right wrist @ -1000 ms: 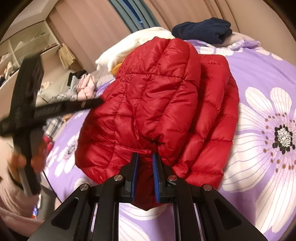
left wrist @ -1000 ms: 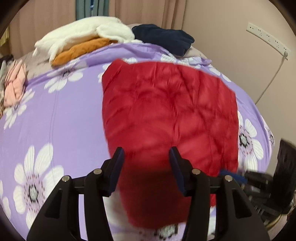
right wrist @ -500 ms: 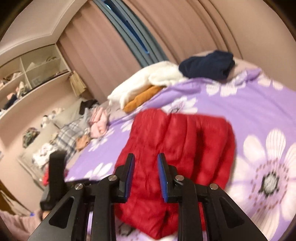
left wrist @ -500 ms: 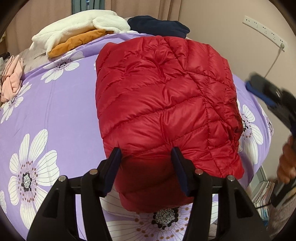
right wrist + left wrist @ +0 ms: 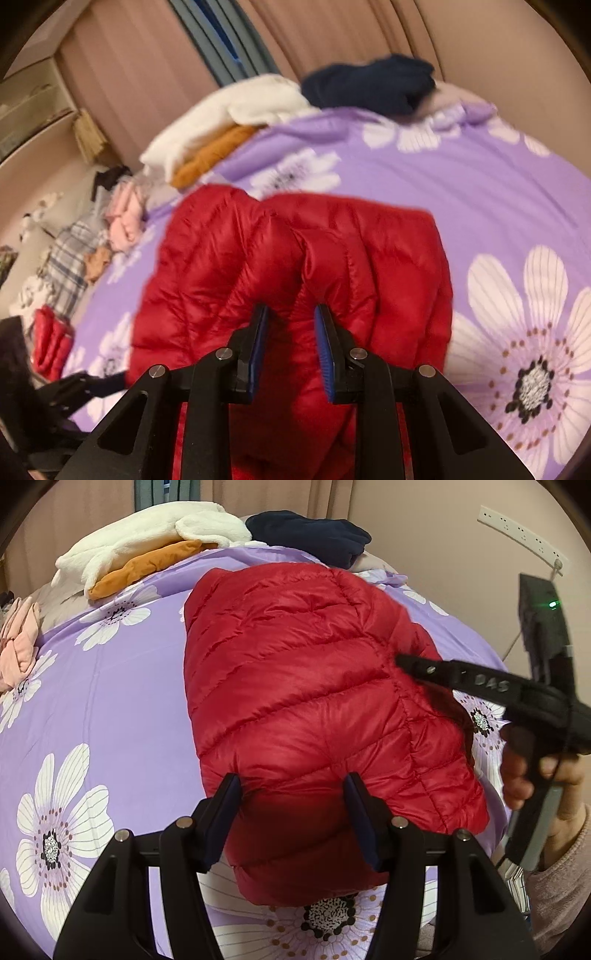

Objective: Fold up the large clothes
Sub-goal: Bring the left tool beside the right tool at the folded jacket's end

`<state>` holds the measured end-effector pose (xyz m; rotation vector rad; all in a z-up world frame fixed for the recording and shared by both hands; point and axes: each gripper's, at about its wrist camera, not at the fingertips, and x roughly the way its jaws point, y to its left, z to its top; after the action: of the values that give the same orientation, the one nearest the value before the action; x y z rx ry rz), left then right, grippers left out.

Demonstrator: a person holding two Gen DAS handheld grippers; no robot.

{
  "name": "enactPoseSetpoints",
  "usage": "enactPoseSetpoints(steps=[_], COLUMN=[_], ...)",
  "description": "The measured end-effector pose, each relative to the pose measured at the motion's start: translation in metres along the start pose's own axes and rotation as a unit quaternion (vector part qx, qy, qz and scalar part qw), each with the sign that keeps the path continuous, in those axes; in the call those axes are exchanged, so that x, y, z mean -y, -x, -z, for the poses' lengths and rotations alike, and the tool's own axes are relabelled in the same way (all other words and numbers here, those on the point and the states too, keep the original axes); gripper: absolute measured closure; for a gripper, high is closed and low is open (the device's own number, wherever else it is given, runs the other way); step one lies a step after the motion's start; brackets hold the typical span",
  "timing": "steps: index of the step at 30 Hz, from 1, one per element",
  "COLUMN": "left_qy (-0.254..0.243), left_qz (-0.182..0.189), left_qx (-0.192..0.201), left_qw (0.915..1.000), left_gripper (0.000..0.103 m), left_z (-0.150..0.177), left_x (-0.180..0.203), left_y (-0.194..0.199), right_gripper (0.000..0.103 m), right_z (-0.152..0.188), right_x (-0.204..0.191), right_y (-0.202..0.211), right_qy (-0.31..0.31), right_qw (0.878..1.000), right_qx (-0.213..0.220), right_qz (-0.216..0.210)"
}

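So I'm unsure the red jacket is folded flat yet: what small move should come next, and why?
Probably press the right gripper down on the red jacket to flatten it. The jacket lies folded but puffy on the purple bedspread, and both grippers are open; the left gripper holds nothing.

- red quilted jacket (image 5: 314,701), ctr frame
- purple bedsheet (image 5: 110,701) w/ white flowers
- white fleece (image 5: 147,542) on orange garment (image 5: 147,566), upper left
- navy garment (image 5: 314,535), top ctr
- pink clothes (image 5: 18,646), left edge
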<state>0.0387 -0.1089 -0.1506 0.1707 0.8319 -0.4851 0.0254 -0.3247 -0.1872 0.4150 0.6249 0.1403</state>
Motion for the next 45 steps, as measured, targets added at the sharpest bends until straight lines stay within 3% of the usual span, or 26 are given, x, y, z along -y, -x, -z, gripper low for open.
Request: enactPoseSetpoints(steps=[7, 16, 25, 33, 40, 45], left_qy=[-0.003, 0.005, 0.003, -0.004, -0.002, 0.001], left_qz=[0.000, -0.001, -0.003, -0.007, -0.007, -0.005], left_qx=[-0.005, -0.008, -0.008, -0.008, -0.009, -0.009], left_qw=[1.0000, 1.0000, 1.0000, 0.9999, 0.9999, 0.9999], left_gripper=[0.042, 0.042, 0.041, 0.039, 0.039, 0.039], left_z=[-0.001, -0.001, 0.000, 0.001, 0.002, 0.001], left_x=[0.000, 0.000, 0.001, 0.005, 0.003, 0.002], left_y=[-0.002, -0.002, -0.003, -0.003, -0.001, -0.001], right_gripper=[0.080, 0.079, 0.079, 0.078, 0.078, 0.076], right_z=[0.008, 0.016, 0.032, 0.038, 0.039, 0.048], right_x=[0.009, -0.007, -0.016, -0.009, -0.007, -0.017], right_y=[-0.004, 0.039, 0.041, 0.017, 0.034, 0.053], right_qy=[-0.027, 0.005, 0.040, 0.023, 0.003, 0.030], right_qw=[1.000, 0.999, 0.999, 1.000, 1.000, 0.999], right_qx=[-0.001, 0.032, 0.023, 0.003, 0.007, 0.020], right_qz=[-0.008, -0.028, -0.027, -0.010, -0.027, -0.041])
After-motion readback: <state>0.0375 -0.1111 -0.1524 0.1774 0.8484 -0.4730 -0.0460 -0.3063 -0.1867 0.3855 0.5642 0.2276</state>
